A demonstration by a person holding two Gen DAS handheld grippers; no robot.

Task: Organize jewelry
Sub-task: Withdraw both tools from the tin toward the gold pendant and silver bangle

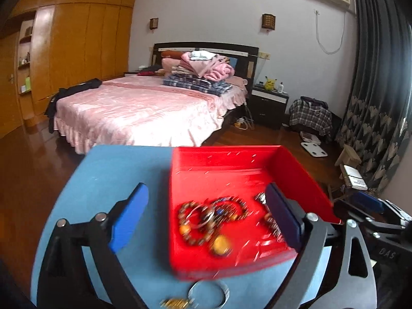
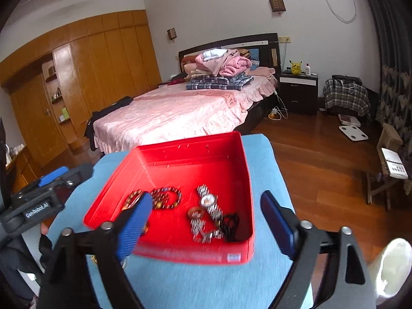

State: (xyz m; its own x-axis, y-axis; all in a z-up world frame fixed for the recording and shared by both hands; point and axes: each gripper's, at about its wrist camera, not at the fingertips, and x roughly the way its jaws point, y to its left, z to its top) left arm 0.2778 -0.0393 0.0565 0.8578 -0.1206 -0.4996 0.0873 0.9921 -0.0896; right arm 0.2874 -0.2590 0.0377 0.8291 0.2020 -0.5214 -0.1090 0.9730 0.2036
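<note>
**A:** so how far along is the jewelry sorting? Looks mostly done to me. The red tray (image 2: 180, 255) sits on the blue desk (image 2: 206, 283) and already holds bead bracelets (image 1: 219, 216) around 9 o'clock and a watch (image 2: 209, 202) plus a ring (image 2: 195, 213) and chains toward 3 o'clock.

**B:** not quite finished imo. In the left view there's a silver bangle (image 1: 208, 293) and a gold piece (image 1: 176, 302) on the desk, just outside the tray's near edge at 6 o'clock.

**A:** grippers?

**B:** left gripper (image 1: 206, 219) and right gripper (image 2: 206, 221) both released, jaws spread wide, nothing between the pads. No earlier frame, so can't say more. Those two strays are what's left, I'd guess.
</note>
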